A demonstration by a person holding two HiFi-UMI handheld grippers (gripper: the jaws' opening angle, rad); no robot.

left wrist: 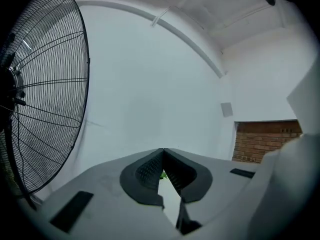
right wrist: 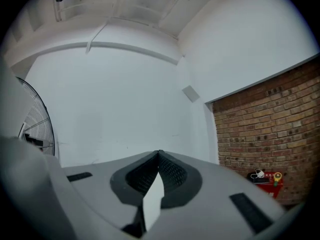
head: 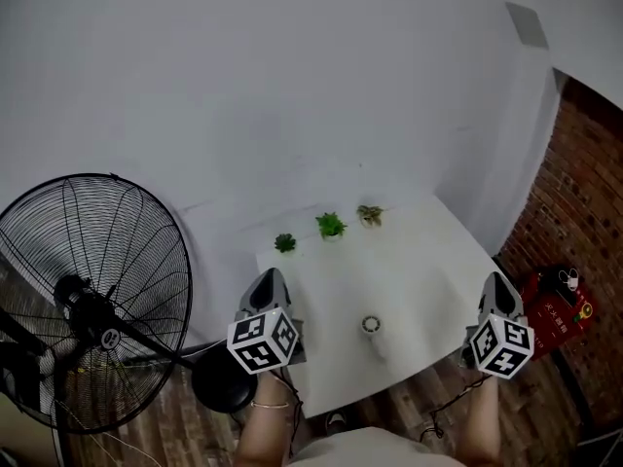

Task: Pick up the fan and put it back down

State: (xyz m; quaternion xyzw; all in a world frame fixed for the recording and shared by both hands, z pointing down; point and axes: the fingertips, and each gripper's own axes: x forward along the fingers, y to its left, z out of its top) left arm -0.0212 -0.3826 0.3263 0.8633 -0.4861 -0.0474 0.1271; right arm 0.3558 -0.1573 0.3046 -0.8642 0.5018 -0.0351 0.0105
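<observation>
One black standing fan [head: 97,261] is set on the wooden floor [head: 175,426], just beside the left edge of one white desk [head: 428,261]. Three potted plants [head: 331,225] are ranged along the far edge, the desk's middle left open. The left tool [head: 268,280] and the right tool [head: 498,282] are held at the near edge, jaws closed together, empty.

The fan [head: 92,300] is stood on the floor [head: 175,426], left of the desk [head: 428,261]. Three plants [head: 331,225] are lined along the desk's far edge; a small round object [head: 371,324] is set near its front. The left gripper [head: 270,280] is held above the desk's left edge, the right gripper [head: 498,284] above its right edge.
</observation>
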